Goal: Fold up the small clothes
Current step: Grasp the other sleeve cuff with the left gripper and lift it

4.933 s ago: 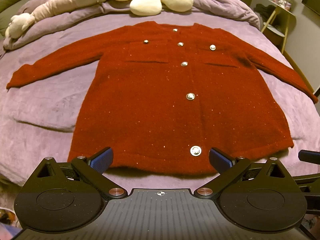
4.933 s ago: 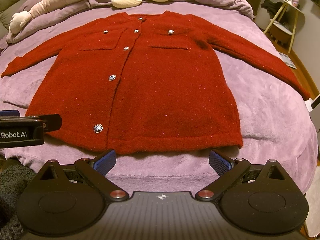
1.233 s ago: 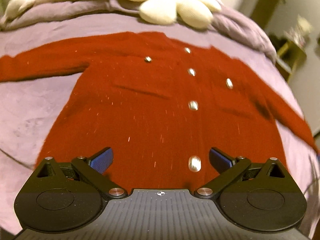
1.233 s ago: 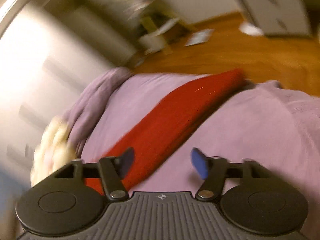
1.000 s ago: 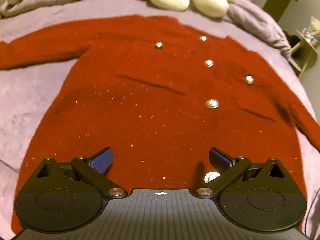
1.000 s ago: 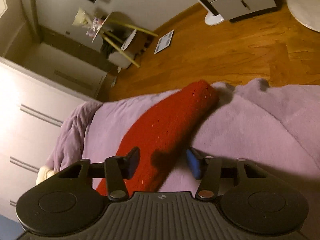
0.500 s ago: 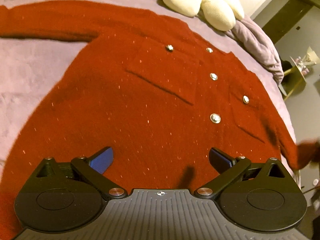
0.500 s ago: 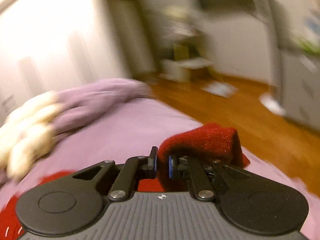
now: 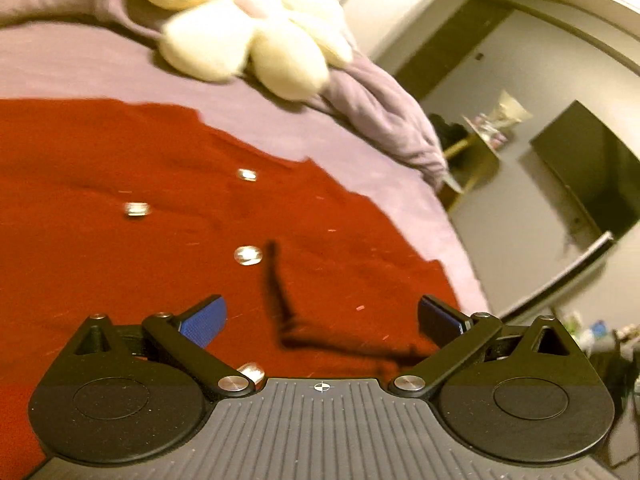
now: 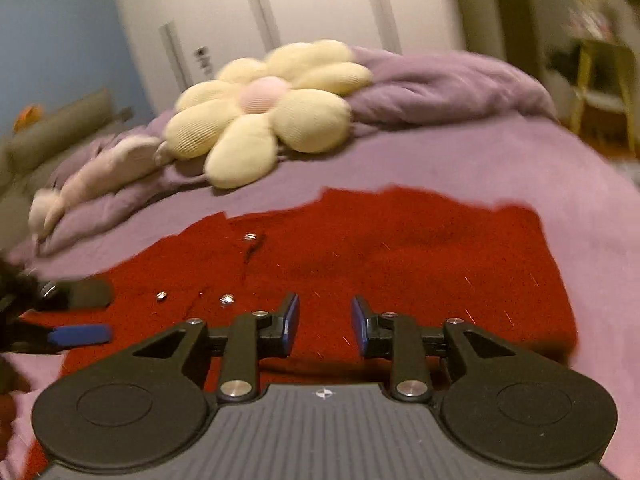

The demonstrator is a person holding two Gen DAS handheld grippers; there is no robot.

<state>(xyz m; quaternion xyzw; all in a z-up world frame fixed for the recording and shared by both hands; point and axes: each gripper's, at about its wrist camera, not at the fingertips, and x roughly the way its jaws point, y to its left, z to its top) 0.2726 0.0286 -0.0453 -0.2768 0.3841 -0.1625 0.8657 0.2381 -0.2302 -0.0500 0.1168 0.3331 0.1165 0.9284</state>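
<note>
Now red cardigan [image 9: 120,264] lies flat — silver-buttoned.

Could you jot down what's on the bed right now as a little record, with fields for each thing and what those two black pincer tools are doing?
garment: red cardigan with silver buttons, lying flat, front up, its right sleeve apparently folded in over the body
surface: bed with purple blanket
cushion: cream flower-shaped pillow beyond the collar, apart from the cardigan
left gripper: jaws wide open over the cardigan, nothing between them
right gripper: jaws have just been opening, nothing between them
background: yellow side table, blurred
</note>
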